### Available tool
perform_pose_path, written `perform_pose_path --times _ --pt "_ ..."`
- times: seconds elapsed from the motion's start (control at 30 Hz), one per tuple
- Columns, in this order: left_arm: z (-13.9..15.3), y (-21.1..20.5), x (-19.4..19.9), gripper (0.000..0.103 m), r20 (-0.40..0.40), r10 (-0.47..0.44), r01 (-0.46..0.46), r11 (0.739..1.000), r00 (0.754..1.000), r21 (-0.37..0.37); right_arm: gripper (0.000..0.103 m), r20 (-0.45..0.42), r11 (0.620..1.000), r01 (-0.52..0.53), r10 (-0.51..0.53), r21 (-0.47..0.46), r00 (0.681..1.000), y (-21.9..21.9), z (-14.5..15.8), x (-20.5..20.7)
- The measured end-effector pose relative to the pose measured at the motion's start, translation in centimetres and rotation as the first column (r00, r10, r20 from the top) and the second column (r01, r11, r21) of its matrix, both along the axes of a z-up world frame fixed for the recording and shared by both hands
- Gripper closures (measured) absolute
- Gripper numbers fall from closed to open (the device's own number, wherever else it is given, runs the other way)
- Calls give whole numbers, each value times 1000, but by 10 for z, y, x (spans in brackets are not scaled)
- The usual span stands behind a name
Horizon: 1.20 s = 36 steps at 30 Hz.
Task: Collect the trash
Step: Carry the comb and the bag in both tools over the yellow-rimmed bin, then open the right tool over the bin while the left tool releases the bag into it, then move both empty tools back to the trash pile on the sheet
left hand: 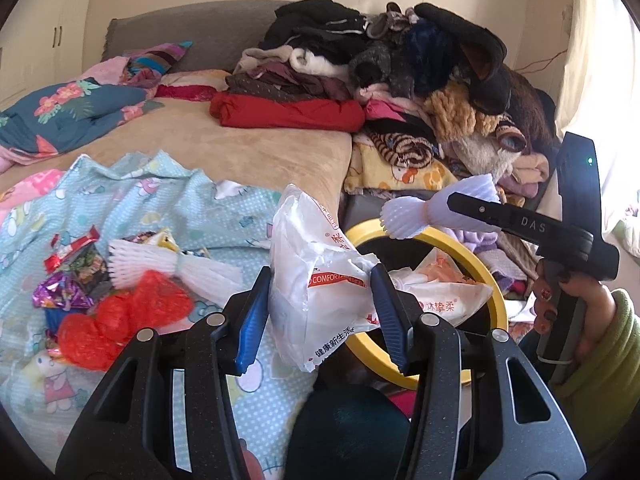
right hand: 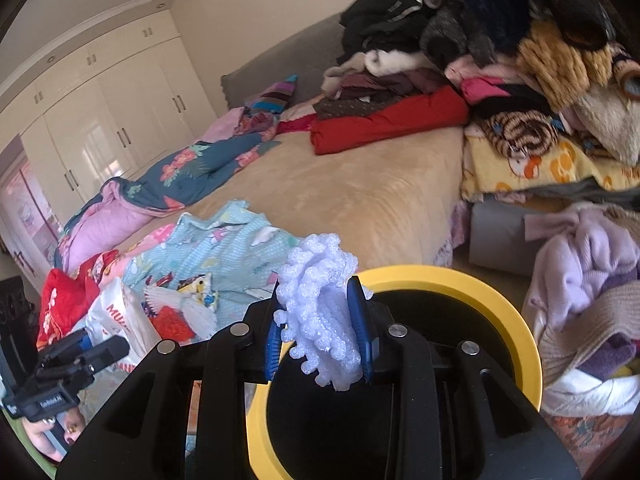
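now my left tongs [left hand: 320, 312] grip the white plastic bag [left hand: 320, 276], right tongs [right hand: 320, 336] clench the foam net [right hand: 316, 300] (both loads soft); i centre each over the yellow bin [right hand: 516, 320] before releasing.

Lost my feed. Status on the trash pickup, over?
Left tongs shut on white plastic bag. Right tongs shut on foam net, over yellow-rimmed bin. Path clear. More wrappers on bed.

Green sleeve [left hand: 604, 344], black gripper [left hand: 320, 304], blue jaws

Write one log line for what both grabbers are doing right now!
left gripper: shut on white plastic bag | right gripper: shut on white foam net | yellow-rimmed bin: beneath right gripper
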<state>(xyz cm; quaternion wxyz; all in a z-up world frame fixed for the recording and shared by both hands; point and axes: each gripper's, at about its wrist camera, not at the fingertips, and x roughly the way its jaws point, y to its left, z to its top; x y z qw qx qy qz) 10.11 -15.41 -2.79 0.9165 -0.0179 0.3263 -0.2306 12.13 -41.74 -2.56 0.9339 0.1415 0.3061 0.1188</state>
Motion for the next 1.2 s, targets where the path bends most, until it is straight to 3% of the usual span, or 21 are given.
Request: perform_pose_path --times 0.4,0.43,0.5,0.57,0.67,0.87,1.2 --pt "-28 -49 9 59 -53 -74 76 996 996 36 69 -129 995 67 -58 69 990 -35 -29 12" --pt "-31 -52 11 56 -63 -81 83 996 995 35 67 -136 995 73 -62 74 989 -36 -31 12" --pt "-38 -55 13 48 -88 -80 83 996 993 30 45 -144 992 97 -84 83 986 -41 -34 12" --pt "-44 -50 15 29 -117 -62 64 998 991 7 42 -145 988 124 -110 92 983 -47 -37 11" --pt "-43 -42 13 12 -105 -35 35 999 994 -3 38 -152 984 145 -128 103 980 -52 -40 12" --pt "-30 -20 5 11 -22 47 -47 999 999 -1 32 -106 991 113 -105 72 989 -38 -35 10" --pt "-11 15 0 11 72 153 -151 988 986 -31 25 69 1000 21 -20 -11 997 9 -9 -4"
